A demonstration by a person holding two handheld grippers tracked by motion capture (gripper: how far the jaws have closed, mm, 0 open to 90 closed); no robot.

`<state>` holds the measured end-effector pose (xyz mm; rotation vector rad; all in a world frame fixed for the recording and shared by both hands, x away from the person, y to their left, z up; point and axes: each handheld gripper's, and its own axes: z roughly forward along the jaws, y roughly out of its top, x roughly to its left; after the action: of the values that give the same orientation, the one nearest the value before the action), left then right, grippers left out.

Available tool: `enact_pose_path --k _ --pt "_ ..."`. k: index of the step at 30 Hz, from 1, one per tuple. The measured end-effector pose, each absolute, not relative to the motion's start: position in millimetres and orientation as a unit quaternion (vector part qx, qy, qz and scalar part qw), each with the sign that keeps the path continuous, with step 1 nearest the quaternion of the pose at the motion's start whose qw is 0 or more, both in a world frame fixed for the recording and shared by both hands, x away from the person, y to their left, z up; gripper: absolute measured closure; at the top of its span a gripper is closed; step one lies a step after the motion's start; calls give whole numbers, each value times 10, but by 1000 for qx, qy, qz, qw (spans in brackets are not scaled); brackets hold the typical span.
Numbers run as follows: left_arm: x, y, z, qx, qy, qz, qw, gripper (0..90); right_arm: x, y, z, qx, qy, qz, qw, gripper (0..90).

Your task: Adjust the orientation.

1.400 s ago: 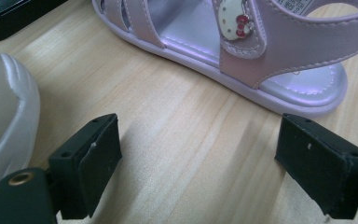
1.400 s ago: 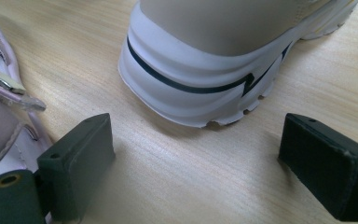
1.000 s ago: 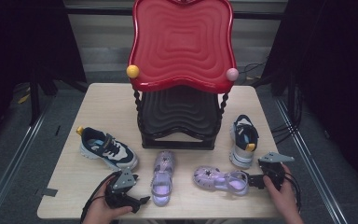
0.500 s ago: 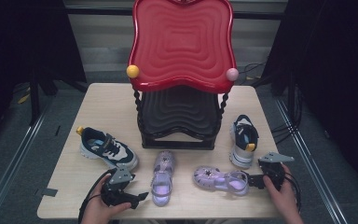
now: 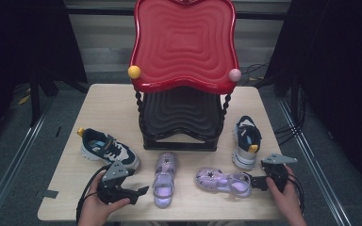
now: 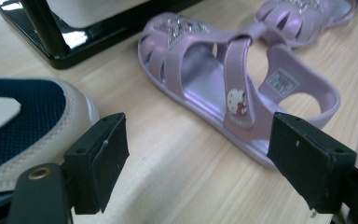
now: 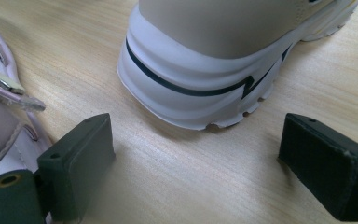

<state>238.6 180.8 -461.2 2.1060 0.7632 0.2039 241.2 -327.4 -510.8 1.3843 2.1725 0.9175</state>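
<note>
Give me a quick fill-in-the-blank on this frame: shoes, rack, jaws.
1. Both grippers' jaws stand ___.
2. The rack's top shelf is ___ in colour.
3. The left gripper sits between a sneaker and a ___ sandal.
4. On the table lie ___ shoes in all.

Missing words: open; red; purple; four

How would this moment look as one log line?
left hand-held gripper: open, beside purple sandal | right hand-held gripper: open, behind sneaker heel | nothing held
</note>
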Motion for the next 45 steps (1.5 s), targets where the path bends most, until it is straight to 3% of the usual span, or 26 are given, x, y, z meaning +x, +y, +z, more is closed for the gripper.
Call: enact_pose_path --k 29,45 --pt "2408 1543 -4553 831 318 77 449 227 2413 -3275 -5109 496 778 329 202 92" --pt "2431 1379 -4630 827 331 79 447 310 2412 -3275 -5108 496 778 329 202 91"
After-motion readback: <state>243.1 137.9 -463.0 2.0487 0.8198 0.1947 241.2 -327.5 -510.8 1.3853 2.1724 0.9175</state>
